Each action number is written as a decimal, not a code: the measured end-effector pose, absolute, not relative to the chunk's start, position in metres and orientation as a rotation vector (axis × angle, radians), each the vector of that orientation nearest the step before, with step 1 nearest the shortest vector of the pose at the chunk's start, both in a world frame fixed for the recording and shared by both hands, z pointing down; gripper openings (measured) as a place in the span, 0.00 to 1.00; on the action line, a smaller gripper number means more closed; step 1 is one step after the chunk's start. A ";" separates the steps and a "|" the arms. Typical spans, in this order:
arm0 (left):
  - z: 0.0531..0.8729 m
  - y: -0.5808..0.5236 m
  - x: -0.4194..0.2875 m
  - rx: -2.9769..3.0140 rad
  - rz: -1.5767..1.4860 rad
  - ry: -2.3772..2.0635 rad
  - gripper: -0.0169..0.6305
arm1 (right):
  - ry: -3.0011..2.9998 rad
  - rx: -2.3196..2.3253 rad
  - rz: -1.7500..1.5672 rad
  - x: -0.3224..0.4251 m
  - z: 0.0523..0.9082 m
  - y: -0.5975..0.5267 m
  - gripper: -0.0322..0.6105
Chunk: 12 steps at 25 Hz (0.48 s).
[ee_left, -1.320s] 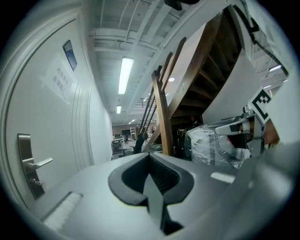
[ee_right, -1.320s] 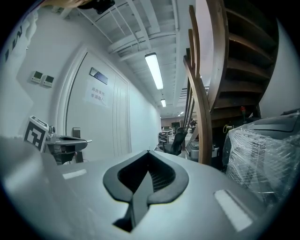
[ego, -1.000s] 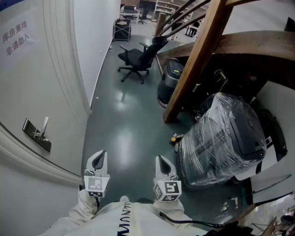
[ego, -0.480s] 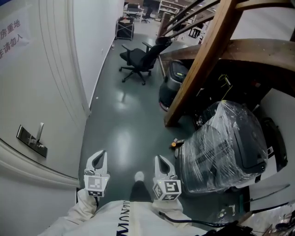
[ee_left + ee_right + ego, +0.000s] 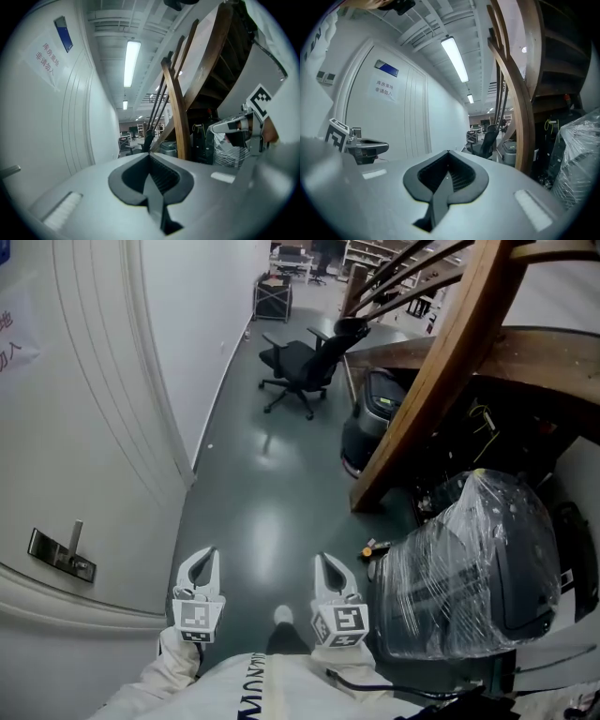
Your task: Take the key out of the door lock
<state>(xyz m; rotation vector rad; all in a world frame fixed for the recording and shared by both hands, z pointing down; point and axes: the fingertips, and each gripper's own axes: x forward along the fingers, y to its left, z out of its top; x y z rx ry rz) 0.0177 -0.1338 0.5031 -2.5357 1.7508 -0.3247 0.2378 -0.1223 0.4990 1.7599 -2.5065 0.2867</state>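
Observation:
The white door (image 5: pixel 84 427) fills the left of the head view. Its metal lock plate and lever handle (image 5: pixel 61 556) sit low on the left; I cannot make out a key on it. My left gripper (image 5: pixel 200 568) and right gripper (image 5: pixel 328 570) are held close to my body, side by side, well right of the handle. Both are shut with nothing between the jaws, as the left gripper view (image 5: pixel 151 171) and right gripper view (image 5: pixel 447 173) show. The handle's tip (image 5: pixel 9 170) shows at the far left edge of the left gripper view.
A wooden stair beam (image 5: pixel 441 371) slants down on the right. Below it stand a plastic-wrapped machine (image 5: pixel 469 559) and a floor scrubber (image 5: pixel 370 418). A black office chair (image 5: pixel 305 362) stands down the corridor. A small yellow item (image 5: pixel 372 547) lies on the green floor.
The head view has swung, so the door handle has slid lower and further left in frame. A shoe tip has appeared between the grippers. Both grippers stay shut in the same pose.

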 end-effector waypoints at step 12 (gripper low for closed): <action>0.497 -0.221 0.034 -2.440 -0.366 1.867 0.03 | -2.579 1.645 0.326 0.261 0.505 -0.227 0.05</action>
